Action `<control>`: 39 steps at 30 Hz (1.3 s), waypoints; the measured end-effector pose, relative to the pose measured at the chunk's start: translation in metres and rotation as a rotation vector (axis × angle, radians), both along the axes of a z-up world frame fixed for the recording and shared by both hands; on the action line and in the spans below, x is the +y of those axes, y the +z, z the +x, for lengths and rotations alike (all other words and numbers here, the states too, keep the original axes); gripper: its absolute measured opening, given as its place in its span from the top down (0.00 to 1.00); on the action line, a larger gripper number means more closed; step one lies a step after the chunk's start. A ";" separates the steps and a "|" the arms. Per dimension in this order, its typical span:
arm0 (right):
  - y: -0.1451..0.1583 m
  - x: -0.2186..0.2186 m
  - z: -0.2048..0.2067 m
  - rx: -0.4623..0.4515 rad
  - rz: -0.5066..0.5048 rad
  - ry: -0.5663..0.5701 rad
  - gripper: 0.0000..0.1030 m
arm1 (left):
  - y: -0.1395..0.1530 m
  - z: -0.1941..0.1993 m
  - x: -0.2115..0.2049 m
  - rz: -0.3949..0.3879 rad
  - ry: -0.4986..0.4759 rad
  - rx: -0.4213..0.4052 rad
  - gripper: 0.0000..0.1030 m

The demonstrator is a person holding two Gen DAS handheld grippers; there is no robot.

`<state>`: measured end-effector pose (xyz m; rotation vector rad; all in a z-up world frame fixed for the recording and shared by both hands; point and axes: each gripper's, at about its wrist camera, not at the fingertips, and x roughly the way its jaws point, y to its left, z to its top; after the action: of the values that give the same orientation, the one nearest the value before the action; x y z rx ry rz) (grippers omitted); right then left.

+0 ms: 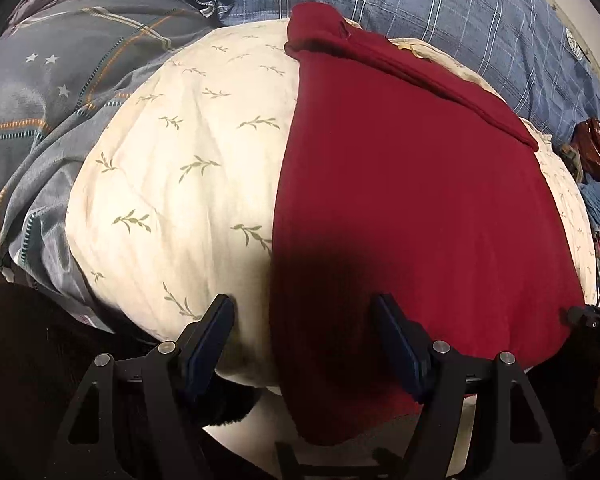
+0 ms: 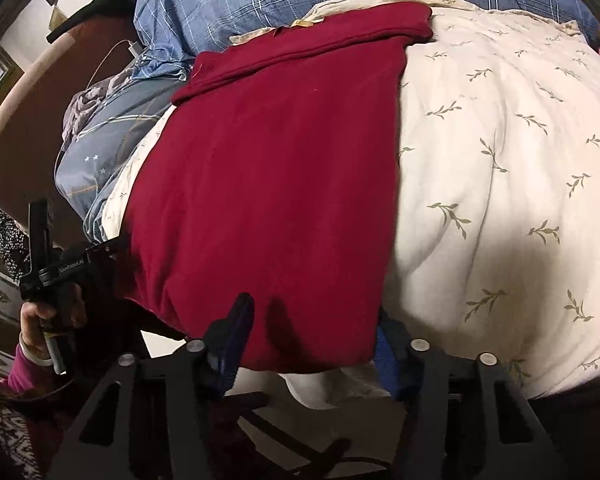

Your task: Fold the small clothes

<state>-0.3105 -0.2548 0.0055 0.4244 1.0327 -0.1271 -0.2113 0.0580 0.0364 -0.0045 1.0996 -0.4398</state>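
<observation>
where red garment (image 1: 412, 208) overhangs pillow (image 1: 172, 168), near hem hidden; both grippers' fingers (image 1: 214, 344) spread, empty.

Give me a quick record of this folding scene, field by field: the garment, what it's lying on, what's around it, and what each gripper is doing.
garment: dark red garment, spread flat, its far end folded over into a band
surface: cream quilt with leaf print
surroundings: blue plaid bedding behind, grey star-print fabric to the left
left gripper: jaws open, straddling the garment's near left edge
right gripper: jaws open, at the garment's near hem, nothing gripped
fold state: partly folded
</observation>
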 end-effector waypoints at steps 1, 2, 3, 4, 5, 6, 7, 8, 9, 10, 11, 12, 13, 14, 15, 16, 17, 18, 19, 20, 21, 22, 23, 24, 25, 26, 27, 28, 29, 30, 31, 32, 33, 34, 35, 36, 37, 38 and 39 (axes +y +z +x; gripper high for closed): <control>0.001 0.000 -0.001 -0.007 0.010 0.006 0.54 | 0.000 -0.001 0.000 0.002 -0.001 0.001 0.30; 0.002 0.000 -0.002 -0.017 0.026 0.013 0.57 | 0.000 -0.002 0.000 0.003 -0.001 0.001 0.30; 0.003 0.001 0.000 -0.023 0.037 0.018 0.58 | -0.001 -0.002 0.000 0.004 -0.002 0.001 0.30; 0.004 0.002 0.000 -0.029 0.048 0.026 0.58 | -0.001 -0.001 0.000 0.006 -0.003 0.003 0.30; 0.005 0.002 0.000 -0.033 0.055 0.032 0.58 | -0.001 -0.001 -0.001 0.008 -0.004 0.004 0.30; 0.005 0.003 0.001 -0.033 0.058 0.039 0.58 | -0.002 -0.001 -0.001 0.009 -0.006 0.004 0.30; 0.005 0.004 0.002 -0.031 0.056 0.049 0.58 | -0.002 -0.001 -0.001 0.011 -0.008 0.004 0.30; 0.005 0.005 0.002 -0.027 0.055 0.059 0.58 | -0.003 -0.001 -0.001 0.012 -0.010 0.007 0.30; 0.004 0.005 0.002 -0.025 0.058 0.067 0.58 | -0.003 -0.002 -0.001 0.011 -0.013 0.011 0.30; 0.003 0.006 0.002 -0.023 0.065 0.077 0.57 | -0.005 -0.002 -0.001 0.007 -0.018 0.020 0.30; 0.001 0.006 0.003 -0.018 0.076 0.086 0.56 | -0.005 -0.002 0.000 0.002 -0.021 0.029 0.30; -0.001 0.006 0.004 -0.014 0.078 0.085 0.56 | -0.006 -0.002 0.001 -0.007 -0.025 0.042 0.30; -0.002 0.006 0.005 -0.012 0.086 0.084 0.56 | -0.007 -0.002 0.002 -0.017 -0.029 0.057 0.30; -0.003 0.005 0.005 -0.013 0.097 0.086 0.55 | -0.009 -0.002 0.004 -0.027 -0.032 0.075 0.30; -0.004 0.004 0.005 -0.016 0.109 0.089 0.55 | -0.012 -0.002 0.006 -0.038 -0.035 0.092 0.30; -0.004 0.004 0.005 -0.022 0.117 0.093 0.55 | -0.015 -0.002 0.008 -0.050 -0.039 0.113 0.30; -0.004 0.004 0.004 -0.030 0.121 0.096 0.54 | -0.016 -0.001 0.008 -0.059 -0.043 0.125 0.30; -0.005 0.005 0.004 -0.037 0.127 0.101 0.54 | -0.019 0.000 0.009 -0.068 -0.049 0.140 0.30; -0.005 0.006 0.005 -0.037 0.130 0.104 0.52 | -0.021 0.000 0.009 -0.069 -0.054 0.152 0.30; -0.006 0.007 0.006 -0.034 0.129 0.108 0.52 | -0.022 0.002 0.009 -0.063 -0.053 0.152 0.30; -0.007 0.007 0.006 -0.032 0.126 0.114 0.52 | -0.023 0.004 0.009 -0.056 -0.050 0.150 0.30; -0.006 0.008 0.005 -0.031 0.124 0.120 0.52 | -0.025 0.006 0.010 -0.054 -0.045 0.153 0.30; -0.006 0.008 0.005 -0.030 0.123 0.126 0.52 | -0.026 0.008 0.010 -0.057 -0.041 0.159 0.30; -0.004 0.009 0.005 -0.031 0.127 0.134 0.52 | -0.028 0.010 0.011 -0.064 -0.037 0.168 0.30; -0.003 0.009 0.005 -0.035 0.130 0.141 0.54 | -0.030 0.012 0.011 -0.069 -0.036 0.175 0.31; -0.002 0.010 0.005 -0.038 0.134 0.151 0.57 | -0.031 0.013 0.010 -0.069 -0.037 0.178 0.31; 0.000 0.011 0.005 -0.043 0.139 0.161 0.58 | -0.032 0.013 0.010 -0.069 -0.040 0.181 0.31; 0.001 0.010 0.005 -0.051 0.152 0.168 0.61 | -0.033 0.014 0.009 -0.070 -0.045 0.183 0.32; 0.003 0.008 0.003 -0.063 0.188 0.171 0.64 | -0.033 0.015 0.008 -0.071 -0.049 0.183 0.32; 0.003 0.005 0.002 -0.082 0.245 0.172 0.65 | -0.034 0.012 0.006 -0.069 -0.048 0.181 0.32; 0.004 0.001 0.000 -0.103 0.298 0.169 0.68 | -0.036 0.014 0.005 -0.067 -0.048 0.180 0.32; 0.003 -0.002 -0.001 -0.114 0.327 0.167 0.68 | -0.037 0.014 0.005 -0.067 -0.047 0.182 0.32; 0.001 -0.001 0.000 -0.108 0.323 0.165 0.68 | -0.039 0.015 0.004 -0.070 -0.044 0.186 0.31; -0.002 0.000 0.001 -0.080 0.299 0.163 0.68 | -0.039 0.016 0.003 -0.072 -0.042 0.189 0.31; -0.006 0.003 0.002 -0.052 0.279 0.164 0.65 | -0.040 0.016 0.003 -0.073 -0.040 0.192 0.31; -0.009 0.005 0.003 -0.039 0.271 0.167 0.65 | -0.040 0.016 0.001 -0.075 -0.039 0.193 0.31; -0.011 0.007 0.003 -0.031 0.266 0.173 0.64 | -0.042 0.017 0.001 -0.077 -0.039 0.194 0.31; -0.011 0.008 0.002 -0.031 0.262 0.176 0.64 | -0.042 0.018 0.001 -0.078 -0.039 0.195 0.31; -0.010 0.010 0.003 -0.032 0.257 0.182 0.64 | -0.043 0.017 0.000 -0.080 -0.038 0.195 0.31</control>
<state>-0.3079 -0.2450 -0.0046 0.5611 1.0543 0.1764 -0.1938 0.0584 -0.0061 -0.0984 1.2744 -0.5255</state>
